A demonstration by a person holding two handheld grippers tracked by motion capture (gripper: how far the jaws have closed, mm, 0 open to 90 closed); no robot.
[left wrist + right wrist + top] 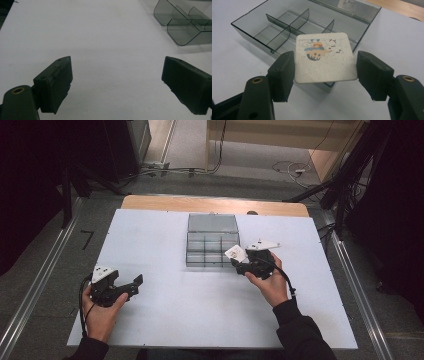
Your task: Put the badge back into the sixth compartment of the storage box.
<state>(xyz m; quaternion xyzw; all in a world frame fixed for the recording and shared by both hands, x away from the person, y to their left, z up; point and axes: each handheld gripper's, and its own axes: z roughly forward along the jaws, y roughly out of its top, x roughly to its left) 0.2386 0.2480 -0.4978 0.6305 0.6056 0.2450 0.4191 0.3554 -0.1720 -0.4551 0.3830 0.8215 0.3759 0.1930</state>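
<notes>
A: So, taken from the left: the left gripper (131, 285) is held low over the white table (150, 320), near the left edge, with its jaws spread wide and nothing between them. In the left gripper view only bare tabletop is seen between the pads.

B: And further right?

A: The clear organizer box (212, 241) is set at the middle of the table, toward the far side, its lid laid open behind it. Just to the right of its near right corner, the right gripper (239, 258) is seen clenched on a square coaster (325, 58), which is pinched by its two opposite edges and carried flat above the box's near wall.

B: How is the coaster expected to handle?

A: It is judged to be light, thin and fairly stiff, since no sag is seen between the pads. The speckled face looks matte, so little slipping is expected. An edge grip like this one seems sound; the printed cartoon is left uncovered. Being thin, it could be tipped out if it is knocked against a divider.

B: Counts?

A: One coaster, one box, two grippers. Four divider compartments can be made out in the right gripper view; whether more are hidden behind the coaster cannot be told.
</notes>
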